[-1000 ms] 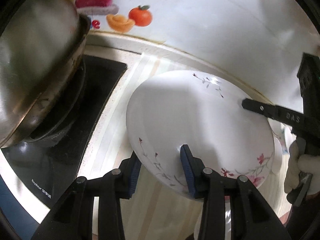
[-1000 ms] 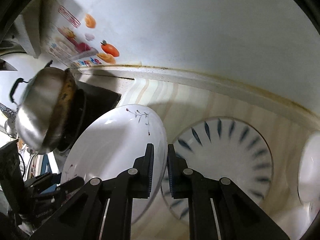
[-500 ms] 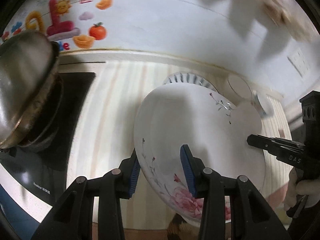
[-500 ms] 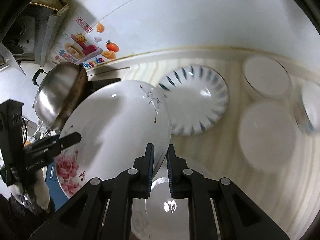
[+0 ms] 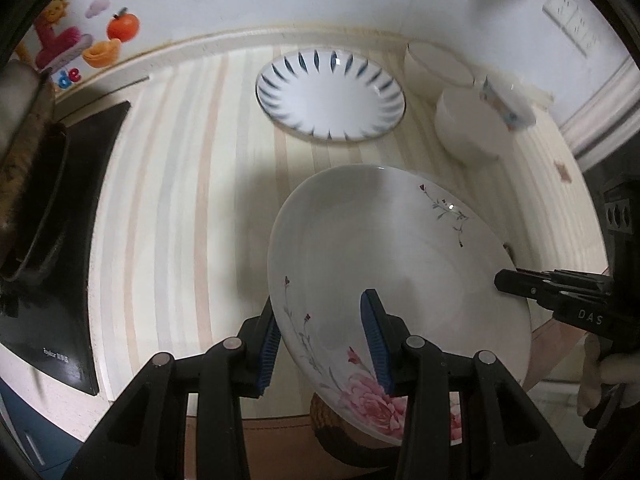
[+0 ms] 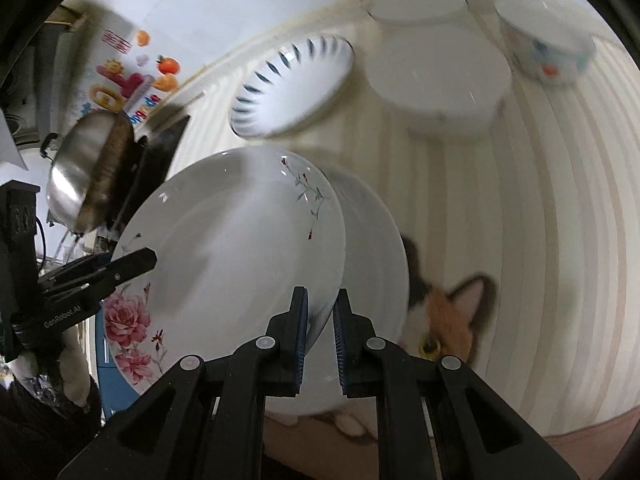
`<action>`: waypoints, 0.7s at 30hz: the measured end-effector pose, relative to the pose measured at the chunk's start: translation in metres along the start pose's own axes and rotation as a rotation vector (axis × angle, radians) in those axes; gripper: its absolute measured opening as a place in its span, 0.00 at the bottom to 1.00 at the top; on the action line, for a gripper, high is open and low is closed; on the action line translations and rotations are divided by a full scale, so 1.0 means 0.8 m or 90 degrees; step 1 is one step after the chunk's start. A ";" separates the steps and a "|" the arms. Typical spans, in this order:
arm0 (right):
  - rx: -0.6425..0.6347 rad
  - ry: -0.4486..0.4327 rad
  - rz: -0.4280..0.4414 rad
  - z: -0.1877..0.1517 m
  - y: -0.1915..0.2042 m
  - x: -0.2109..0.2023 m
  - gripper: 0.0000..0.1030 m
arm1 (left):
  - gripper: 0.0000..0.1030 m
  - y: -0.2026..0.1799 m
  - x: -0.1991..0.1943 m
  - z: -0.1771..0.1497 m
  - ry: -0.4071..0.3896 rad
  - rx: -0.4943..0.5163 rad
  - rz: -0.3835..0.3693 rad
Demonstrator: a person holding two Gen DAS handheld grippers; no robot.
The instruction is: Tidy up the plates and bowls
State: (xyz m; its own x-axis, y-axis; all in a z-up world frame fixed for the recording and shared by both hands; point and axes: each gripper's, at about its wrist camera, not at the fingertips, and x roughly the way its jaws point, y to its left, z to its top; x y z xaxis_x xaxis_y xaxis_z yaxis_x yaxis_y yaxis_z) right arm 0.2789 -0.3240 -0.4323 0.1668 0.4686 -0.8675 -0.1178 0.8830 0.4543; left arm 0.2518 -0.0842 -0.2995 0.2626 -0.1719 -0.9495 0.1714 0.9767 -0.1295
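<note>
A white plate with pink roses and thin sprigs (image 5: 384,264) hangs tilted over the striped counter's front edge, held from two sides. My left gripper (image 5: 324,320) is shut on its near rim, blue pads on either side. My right gripper (image 6: 320,304) is shut on the opposite rim and shows in the left wrist view as a black tip (image 5: 504,280). In the right wrist view the left gripper (image 6: 148,258) reaches the plate (image 6: 232,248) from the left. A second white plate (image 6: 372,240) lies just behind and below it.
A blue-dashed plate (image 5: 330,94) lies at the counter's back. Right of it stand two white bowls (image 5: 468,128) and a small patterned bowl (image 6: 544,52). A black cooktop (image 5: 52,280) with a steel wok (image 6: 80,176) is at the left. A cat's head (image 6: 448,320) peers up at the counter's front edge.
Both grippers have carried the floral plate rightward, away from the wok and cooktop, and slightly lower. The blue-dashed plate and bowls are now fully in view, and a cat has appeared.
</note>
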 end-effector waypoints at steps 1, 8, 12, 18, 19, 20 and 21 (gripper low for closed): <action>0.008 0.006 0.001 -0.005 -0.006 0.004 0.14 | 0.36 -0.001 0.005 -0.001 0.007 0.002 0.002; 0.030 0.022 -0.001 -0.026 -0.023 0.018 0.14 | 0.36 -0.009 0.030 -0.005 0.036 0.027 0.021; 0.038 0.021 -0.007 -0.025 -0.027 0.018 0.14 | 0.36 -0.014 0.041 -0.007 0.054 0.039 0.025; 0.033 0.022 -0.021 -0.016 -0.027 0.018 0.14 | 0.36 -0.011 0.061 -0.007 0.080 0.026 0.036; 0.028 0.023 -0.028 -0.015 -0.024 0.018 0.14 | 0.36 -0.010 0.063 -0.007 0.081 0.023 0.037; 0.024 0.024 -0.035 -0.015 -0.022 0.019 0.14 | 0.36 -0.009 0.064 -0.007 0.083 0.018 0.035; 0.024 0.026 -0.036 -0.013 -0.022 0.020 0.14 | 0.36 -0.008 0.066 -0.007 0.085 0.015 0.034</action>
State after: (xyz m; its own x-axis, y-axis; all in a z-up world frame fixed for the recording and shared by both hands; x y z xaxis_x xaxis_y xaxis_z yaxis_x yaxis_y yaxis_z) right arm 0.2731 -0.3321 -0.4561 0.1328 0.4167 -0.8993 -0.0727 0.9090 0.4105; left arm 0.2592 -0.0988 -0.3503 0.1430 -0.0994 -0.9847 0.1835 0.9803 -0.0723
